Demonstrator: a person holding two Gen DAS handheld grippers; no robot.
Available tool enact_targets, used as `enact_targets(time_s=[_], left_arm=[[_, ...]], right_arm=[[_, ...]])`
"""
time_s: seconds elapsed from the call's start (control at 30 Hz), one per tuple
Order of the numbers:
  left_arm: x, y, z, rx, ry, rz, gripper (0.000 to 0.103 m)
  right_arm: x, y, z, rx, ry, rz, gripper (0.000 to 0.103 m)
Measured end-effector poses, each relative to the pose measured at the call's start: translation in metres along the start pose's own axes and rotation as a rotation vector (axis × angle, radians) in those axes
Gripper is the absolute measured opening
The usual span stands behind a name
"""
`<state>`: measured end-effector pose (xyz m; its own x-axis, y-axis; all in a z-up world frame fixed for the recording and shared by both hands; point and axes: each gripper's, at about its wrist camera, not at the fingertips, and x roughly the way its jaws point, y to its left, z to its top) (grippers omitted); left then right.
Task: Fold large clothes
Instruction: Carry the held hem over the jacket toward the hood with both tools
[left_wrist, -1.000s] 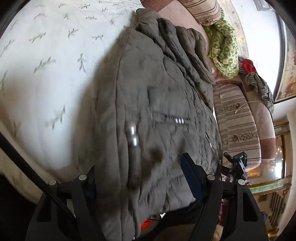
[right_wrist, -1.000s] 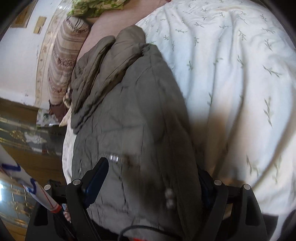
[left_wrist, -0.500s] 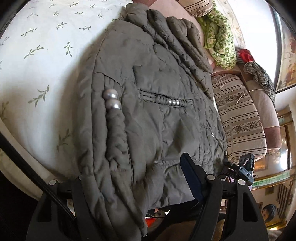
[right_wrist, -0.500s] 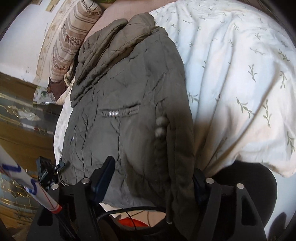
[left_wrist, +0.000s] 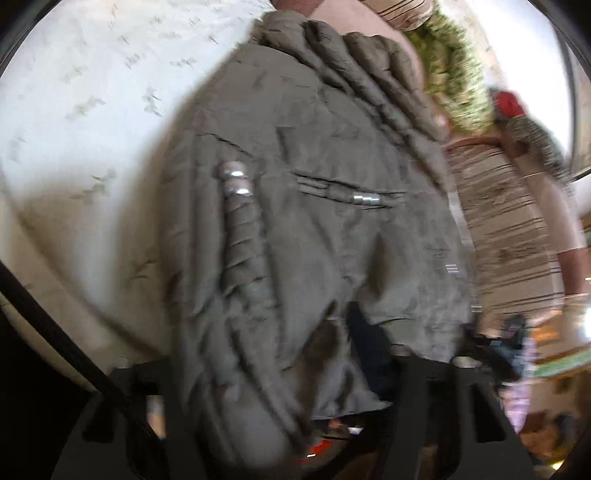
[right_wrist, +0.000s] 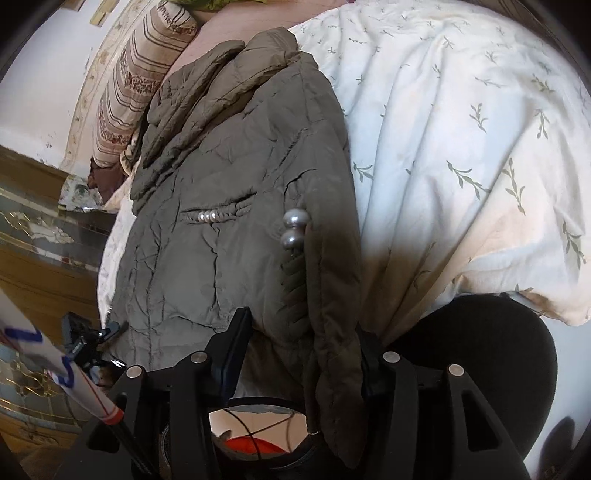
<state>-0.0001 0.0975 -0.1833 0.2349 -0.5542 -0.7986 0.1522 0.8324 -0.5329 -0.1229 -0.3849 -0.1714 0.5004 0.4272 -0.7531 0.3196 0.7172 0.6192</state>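
The jacket (right_wrist: 229, 192) is an olive quilted garment lying on the bed (right_wrist: 461, 122), with its collar end at 12 o'clock and its hem at 6 o'clock, nearest both cameras. In the right wrist view, the right gripper (right_wrist: 299, 354) has its jaws set wide, with the jacket's hem edge hanging down between them; whether the jaws press the fabric cannot be told. Two silver beads (right_wrist: 293, 229) sit on a gathered strap at the jacket's 3 o'clock edge, and a row of small beads trims the pocket (right_wrist: 214, 216) near the centre. A striped pillow (right_wrist: 144, 74) lies at 10 o'clock, just beside the collar. In the left wrist view, which is blurred, the left gripper (left_wrist: 273, 373) has jacket fabric bunched across its jaws; the left jaw is hidden, so the jaw state cannot be told. A green cloth (left_wrist: 458, 85) lies at 1 o'clock beyond the collar. No container shows in either view.
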Motion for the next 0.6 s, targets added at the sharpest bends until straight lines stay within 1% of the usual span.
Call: enact_targets(time_s=[0.03, 0.07, 0.1, 0.17, 0.2, 0.3, 0.4, 0.53, 0.6], left_arm=[[-0.004, -0.003, -0.001, 0.006, -0.013, 0.029, 0.034], [-0.009, -0.005, -0.001, 0.007, -0.027, 0.035, 0.027], [-0.018, -0.009, -0.001, 0.012, -0.048, 0.036, 0.024], [-0.034, -0.017, 0.001, 0.026, -0.09, 0.038, 0.019], [-0.044, -0.022, 0.002, 0.037, -0.116, 0.043, 0.019], [-0.067, -0.036, 0.004, 0.05, -0.173, 0.051, 0.017], [-0.089, -0.047, 0.001, 0.058, -0.216, 0.047, 0.016], [-0.112, -0.058, -0.006, 0.101, -0.251, 0.044, 0.016], [-0.117, -0.063, -0.009, 0.136, -0.257, 0.067, 0.016]], right_arm=[[-0.001, 0.0, -0.001, 0.004, -0.005, -0.008, 0.052], [-0.002, 0.0, -0.002, 0.013, -0.012, -0.018, 0.048], [-0.004, 0.002, -0.002, 0.019, -0.018, -0.032, 0.039], [-0.008, 0.003, -0.002, 0.031, -0.028, -0.038, 0.029], [-0.014, 0.004, -0.002, 0.042, -0.039, -0.019, 0.025], [-0.033, 0.008, 0.0, 0.053, -0.074, 0.042, 0.02], [-0.05, 0.018, 0.002, 0.04, -0.104, 0.095, 0.018], [-0.075, 0.035, 0.001, 0.008, -0.138, 0.142, 0.017], [-0.086, 0.042, -0.001, -0.012, -0.149, 0.15, 0.017]])
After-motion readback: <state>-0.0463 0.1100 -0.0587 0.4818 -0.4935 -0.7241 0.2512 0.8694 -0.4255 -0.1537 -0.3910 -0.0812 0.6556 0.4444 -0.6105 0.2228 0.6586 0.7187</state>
